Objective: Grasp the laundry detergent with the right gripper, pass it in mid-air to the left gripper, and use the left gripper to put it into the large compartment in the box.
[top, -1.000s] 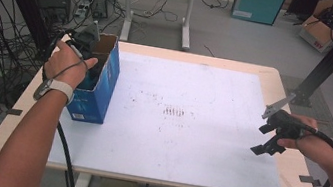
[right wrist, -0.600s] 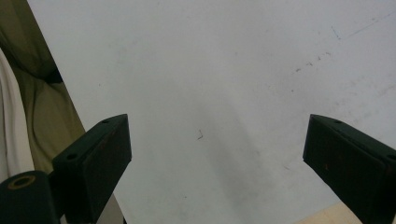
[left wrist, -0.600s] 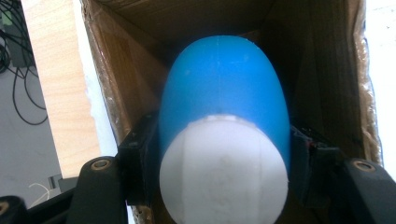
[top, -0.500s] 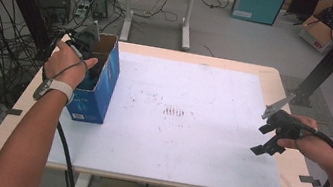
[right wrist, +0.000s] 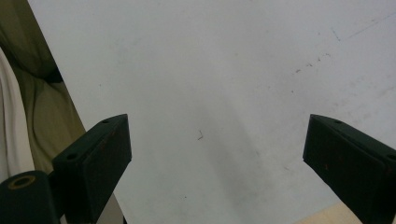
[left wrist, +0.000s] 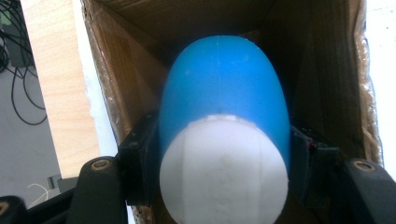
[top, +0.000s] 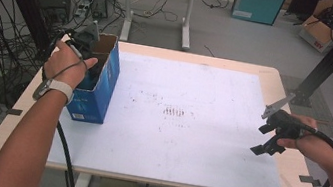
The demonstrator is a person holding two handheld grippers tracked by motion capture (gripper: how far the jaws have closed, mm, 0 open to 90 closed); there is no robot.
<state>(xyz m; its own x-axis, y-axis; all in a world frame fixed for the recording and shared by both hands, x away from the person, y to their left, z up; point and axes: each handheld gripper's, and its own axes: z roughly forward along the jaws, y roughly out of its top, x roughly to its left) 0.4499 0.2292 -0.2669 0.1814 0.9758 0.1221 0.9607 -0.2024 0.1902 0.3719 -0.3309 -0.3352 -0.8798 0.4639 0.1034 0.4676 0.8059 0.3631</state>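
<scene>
Clearly seen, label by label:
Object: a blue rounded thing with a white end (left wrist: pixel 223 140) sat clamped between the left gripper's jaws, inside the box; what it was could not be told.
Left gripper: (top: pixel 85 42) clenched on the object, both jaws pressed to its blue sides, pointing down into the open top of the box at the table's far left.
Box: blue outside (top: pixel 99 88), brown card inside (left wrist: pixel 140 56), upright near the left edge of the table.
Left hand: (top: pixel 65 63) over the box, a watch with a pale strap (top: pixel 54 87) on the wrist.
Right gripper: (top: pixel 271 135) released, jaws set wide apart, above the white sheet near the table's right edge, well apart from the box.
Sheet: white (top: pixel 182 141), covering most of the table, with small dark marks at the middle.
Table: pale wood (top: pixel 26 101), bare at its edges.
</scene>
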